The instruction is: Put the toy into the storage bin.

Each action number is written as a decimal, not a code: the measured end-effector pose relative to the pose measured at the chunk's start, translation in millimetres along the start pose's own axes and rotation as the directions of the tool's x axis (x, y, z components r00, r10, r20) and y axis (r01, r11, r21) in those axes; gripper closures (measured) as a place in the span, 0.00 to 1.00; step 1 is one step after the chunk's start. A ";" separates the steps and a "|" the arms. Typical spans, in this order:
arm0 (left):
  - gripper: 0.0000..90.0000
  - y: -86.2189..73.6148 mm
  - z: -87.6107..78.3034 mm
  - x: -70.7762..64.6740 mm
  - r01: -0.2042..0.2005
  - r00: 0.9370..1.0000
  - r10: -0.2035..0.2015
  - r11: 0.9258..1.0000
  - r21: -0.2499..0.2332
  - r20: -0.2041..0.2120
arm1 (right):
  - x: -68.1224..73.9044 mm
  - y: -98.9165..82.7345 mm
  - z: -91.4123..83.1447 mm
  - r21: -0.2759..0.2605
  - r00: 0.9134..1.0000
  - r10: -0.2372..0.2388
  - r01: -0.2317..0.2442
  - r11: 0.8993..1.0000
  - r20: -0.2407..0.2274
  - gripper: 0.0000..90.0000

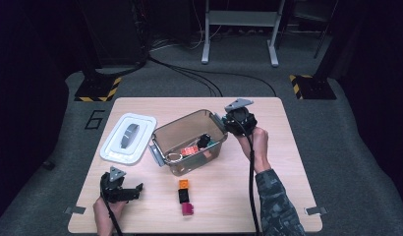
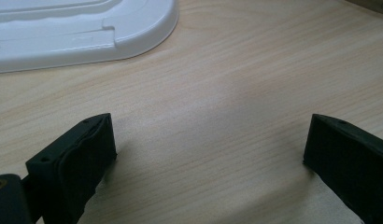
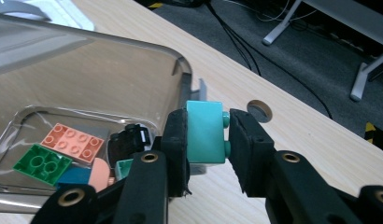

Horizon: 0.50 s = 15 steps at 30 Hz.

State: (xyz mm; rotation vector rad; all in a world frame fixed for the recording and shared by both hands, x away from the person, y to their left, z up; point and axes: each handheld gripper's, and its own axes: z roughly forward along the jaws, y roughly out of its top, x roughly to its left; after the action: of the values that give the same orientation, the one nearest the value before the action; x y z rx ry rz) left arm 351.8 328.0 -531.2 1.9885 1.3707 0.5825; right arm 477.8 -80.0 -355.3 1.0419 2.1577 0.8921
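Note:
My right gripper [image 3: 206, 135] is shut on a teal brick [image 3: 204, 132], held just above the near corner of a clear plastic bin [image 3: 133, 60]. From above, the right gripper [image 1: 224, 119] sits at the bin's [image 1: 177, 129] right rim. Inside the bin lie a salmon plate brick [image 3: 74, 140], a green brick [image 3: 42, 164], a blue piece and a black piece [image 3: 126, 140]. My left gripper [image 2: 208, 154] rests low over bare tabletop, jaws wide apart with nothing between them; the high view shows the left gripper [image 1: 133, 190] at the table's front left.
A white lid [image 1: 128, 136] lies left of the bin; its edge, the lid [image 2: 82, 32], is ahead of the left jaws. An orange brick [image 1: 183, 184], a black brick [image 1: 184, 195] and a magenta brick [image 1: 187, 209] line up in front of the bin. A cable hole [image 3: 259, 110] is in the tabletop.

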 end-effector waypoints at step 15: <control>0.02 0.1 -0.2 0.1 -0.001 1.000 0.001 1.000 0.003 0.001 | 24.6 -4.0 12.3 0.083 0.996 -0.028 0.035 0.996 -0.088 0.75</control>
State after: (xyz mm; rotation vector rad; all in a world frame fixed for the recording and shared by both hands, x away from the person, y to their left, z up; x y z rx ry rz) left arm 351.7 328.1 -531.0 1.9912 1.3711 0.5800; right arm 471.9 -57.7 -370.9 1.0237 2.2952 0.8526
